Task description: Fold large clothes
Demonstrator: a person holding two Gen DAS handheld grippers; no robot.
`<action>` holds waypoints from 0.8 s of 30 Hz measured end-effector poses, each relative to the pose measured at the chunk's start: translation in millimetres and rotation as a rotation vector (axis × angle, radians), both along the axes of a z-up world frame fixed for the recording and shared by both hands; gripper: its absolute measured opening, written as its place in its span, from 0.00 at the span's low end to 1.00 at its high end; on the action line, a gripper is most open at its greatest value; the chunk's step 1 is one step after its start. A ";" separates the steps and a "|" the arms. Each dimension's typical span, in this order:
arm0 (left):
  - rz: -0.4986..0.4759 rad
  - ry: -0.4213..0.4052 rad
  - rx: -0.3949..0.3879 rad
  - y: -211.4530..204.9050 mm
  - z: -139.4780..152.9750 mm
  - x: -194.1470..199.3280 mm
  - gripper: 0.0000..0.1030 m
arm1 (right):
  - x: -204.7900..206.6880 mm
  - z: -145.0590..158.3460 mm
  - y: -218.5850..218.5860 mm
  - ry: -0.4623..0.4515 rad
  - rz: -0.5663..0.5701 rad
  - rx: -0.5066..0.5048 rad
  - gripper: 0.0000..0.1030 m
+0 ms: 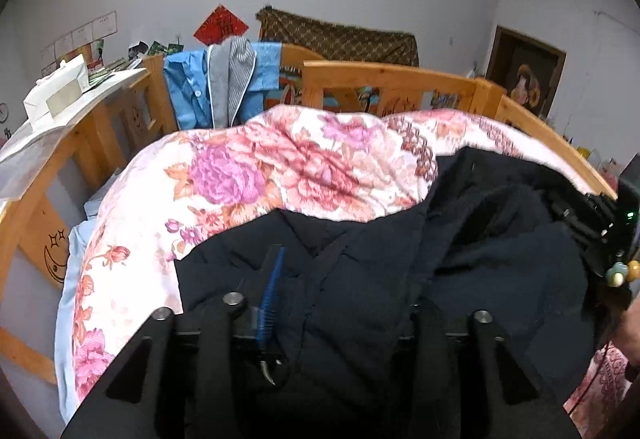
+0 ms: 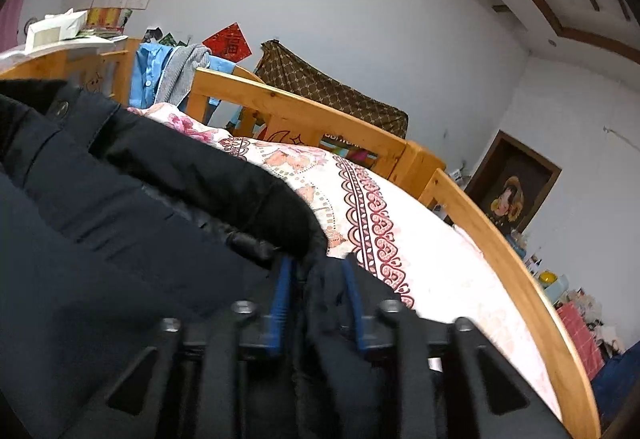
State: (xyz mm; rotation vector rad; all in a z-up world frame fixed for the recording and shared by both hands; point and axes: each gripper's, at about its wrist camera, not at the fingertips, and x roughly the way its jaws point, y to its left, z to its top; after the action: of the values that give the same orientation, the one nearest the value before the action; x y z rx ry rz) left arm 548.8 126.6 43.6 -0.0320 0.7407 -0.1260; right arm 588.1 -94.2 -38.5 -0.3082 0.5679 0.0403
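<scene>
A large dark navy padded jacket (image 1: 360, 279) lies on a floral quilt (image 1: 260, 167) on a wooden bed. In the left wrist view my left gripper (image 1: 340, 295) has jacket fabric bunched between its fingers; only its left blue-padded finger (image 1: 272, 287) shows, the other is buried in cloth. My right gripper (image 1: 600, 231) shows at the right edge, at the jacket's far side. In the right wrist view my right gripper (image 2: 318, 279) is shut on a fold of the jacket (image 2: 120, 199) between its blue pads (image 2: 282, 295), lifted above the quilt (image 2: 400, 239).
A wooden bed rail (image 1: 380, 75) runs round the bed, with a blue shirt and grey garment (image 1: 224, 87) hung over it. A white shelf with a box (image 1: 60, 95) stands left. A framed picture (image 2: 512, 187) leans against the wall at right.
</scene>
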 end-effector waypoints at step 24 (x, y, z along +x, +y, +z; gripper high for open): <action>-0.074 -0.127 -0.002 -60.3 -15.8 -71.6 0.82 | -97.0 20.5 9.8 -0.019 0.323 0.168 0.97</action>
State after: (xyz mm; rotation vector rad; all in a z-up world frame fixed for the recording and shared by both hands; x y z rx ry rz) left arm 477.2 66.2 27.8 0.0018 0.6147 -0.1976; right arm 491.1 -84.4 -18.1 -0.2335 0.4875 0.3944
